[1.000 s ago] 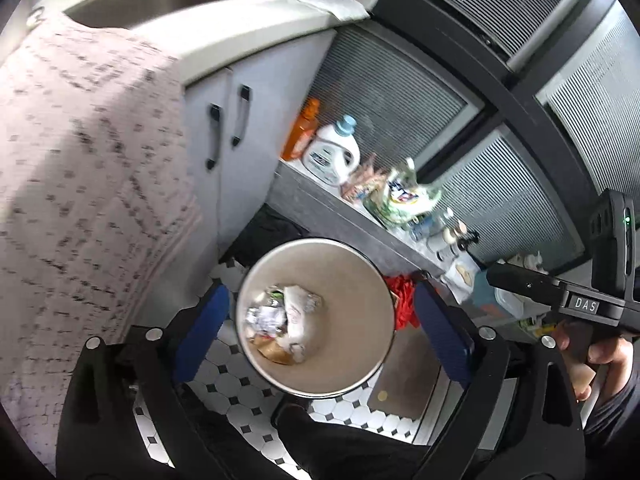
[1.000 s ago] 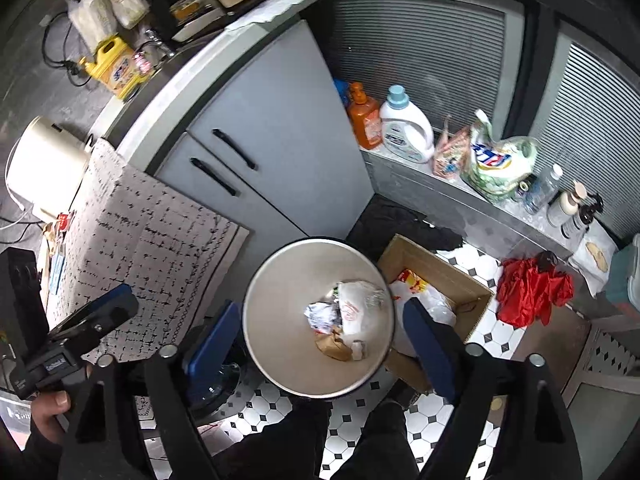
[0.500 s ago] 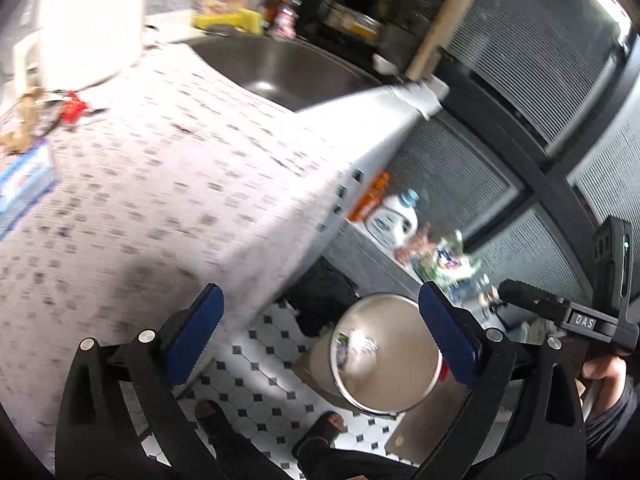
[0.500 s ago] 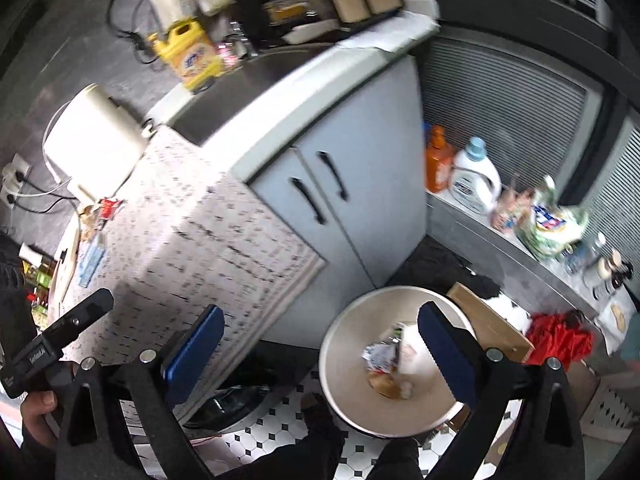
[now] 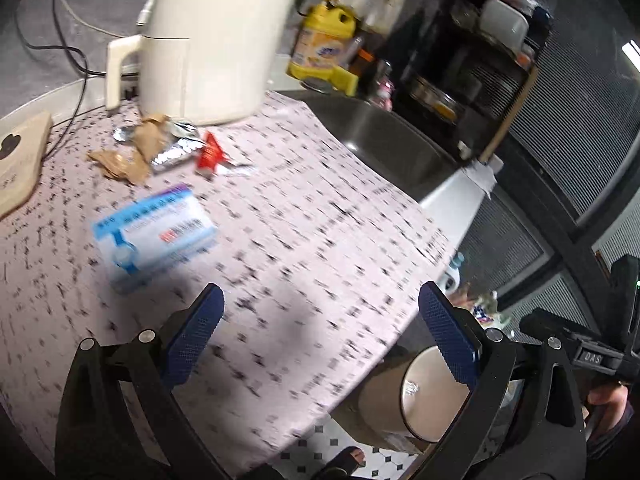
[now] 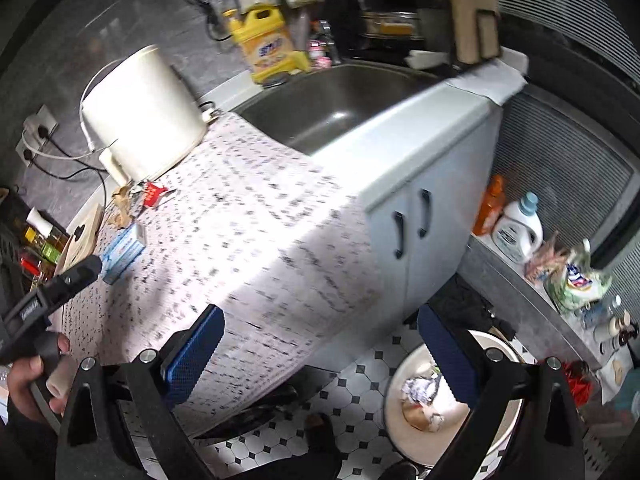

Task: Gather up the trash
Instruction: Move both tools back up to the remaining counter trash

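On the patterned counter cloth point(image 5: 304, 240) lie a blue-and-white box point(image 5: 154, 236), crumpled brown paper point(image 5: 128, 156), a silver foil wrapper point(image 5: 176, 146) and a red wrapper point(image 5: 211, 154). My left gripper point(image 5: 320, 338) is open and empty above the cloth, nearer than the box. The round trash bin point(image 6: 452, 400) stands on the floor holding crumpled trash point(image 6: 418, 390); it also shows in the left wrist view point(image 5: 424, 396). My right gripper point(image 6: 320, 354) is open and empty over the counter's edge and the bin. The box point(image 6: 122, 250) and wrappers point(image 6: 154, 196) show far left.
A cream appliance point(image 5: 208, 40) stands behind the wrappers. A wooden board point(image 5: 20, 160) lies at the left. The steel sink point(image 6: 340, 100) and a yellow detergent jug point(image 6: 270, 46) are beyond. White cabinet doors point(image 6: 416, 232), bottles and bags point(image 6: 516, 228) line the tiled floor.
Both grippers have swung up and away from the bin toward the counter. The box and wrappers have come into the left wrist view. Both grippers stay open and empty.
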`<state>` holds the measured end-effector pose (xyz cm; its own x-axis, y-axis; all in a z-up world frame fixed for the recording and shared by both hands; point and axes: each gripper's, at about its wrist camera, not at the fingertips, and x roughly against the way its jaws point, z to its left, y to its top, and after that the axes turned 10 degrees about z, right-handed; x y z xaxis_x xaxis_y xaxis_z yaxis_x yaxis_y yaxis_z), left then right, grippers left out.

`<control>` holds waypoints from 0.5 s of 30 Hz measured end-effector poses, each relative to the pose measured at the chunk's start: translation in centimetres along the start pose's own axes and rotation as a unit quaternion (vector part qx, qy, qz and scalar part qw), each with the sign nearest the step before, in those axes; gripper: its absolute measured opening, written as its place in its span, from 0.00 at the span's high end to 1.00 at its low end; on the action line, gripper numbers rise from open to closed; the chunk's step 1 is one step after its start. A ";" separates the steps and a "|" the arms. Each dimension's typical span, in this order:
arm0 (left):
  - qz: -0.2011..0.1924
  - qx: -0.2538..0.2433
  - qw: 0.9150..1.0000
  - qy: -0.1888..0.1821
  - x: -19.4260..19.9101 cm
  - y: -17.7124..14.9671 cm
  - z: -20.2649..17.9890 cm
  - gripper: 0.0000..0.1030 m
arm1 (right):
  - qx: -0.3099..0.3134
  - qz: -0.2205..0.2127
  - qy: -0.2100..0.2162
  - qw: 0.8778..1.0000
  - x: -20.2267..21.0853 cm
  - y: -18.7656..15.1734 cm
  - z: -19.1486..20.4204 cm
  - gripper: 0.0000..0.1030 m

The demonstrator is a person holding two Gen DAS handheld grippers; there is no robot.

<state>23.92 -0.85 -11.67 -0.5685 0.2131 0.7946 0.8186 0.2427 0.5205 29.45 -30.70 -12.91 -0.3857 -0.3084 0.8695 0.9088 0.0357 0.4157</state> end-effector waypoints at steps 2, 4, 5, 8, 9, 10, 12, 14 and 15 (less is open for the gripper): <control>-0.011 0.007 1.000 0.000 0.4 1.0 2.0 0.06 | 0.010 0.000 -0.001 1.000 -0.5 0.6 1.9 0.08; -0.022 0.012 1.000 0.002 0.7 1.9 3.7 0.06 | 0.018 0.000 -0.003 1.000 -1.1 1.4 3.9 0.08; -0.027 0.015 1.000 0.004 0.9 2.6 4.8 0.06 | 0.020 -0.002 -0.001 1.000 -1.3 1.7 4.9 0.08; -0.046 0.016 0.999 0.012 1.6 4.2 7.1 0.06 | 0.025 -0.010 0.003 1.000 -2.0 2.7 7.5 0.08; -0.050 0.017 0.999 0.012 1.9 4.7 7.8 0.06 | 0.027 -0.013 0.003 1.000 -2.2 3.0 8.3 0.08; -0.053 0.017 0.998 0.012 2.0 5.1 8.4 0.06 | 0.028 -0.015 0.004 0.999 -2.4 3.3 9.1 0.08; -0.059 0.016 0.998 0.015 2.3 6.0 9.9 0.06 | 0.031 -0.018 0.010 0.999 -3.0 3.9 10.7 0.08; -0.062 0.012 0.998 0.016 2.4 6.6 11.1 0.08 | 0.032 -0.021 0.010 0.999 -3.5 4.3 12.1 0.08; -0.060 0.011 0.998 0.016 2.3 6.8 11.6 0.10 | 0.031 -0.021 0.011 0.999 -3.8 4.4 12.6 0.08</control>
<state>27.25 12.28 -9.90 -0.6595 0.1507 0.7365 0.7422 0.2859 0.6062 32.88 -17.36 -11.01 -0.4188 -0.3317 0.8454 0.8802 0.0808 0.4677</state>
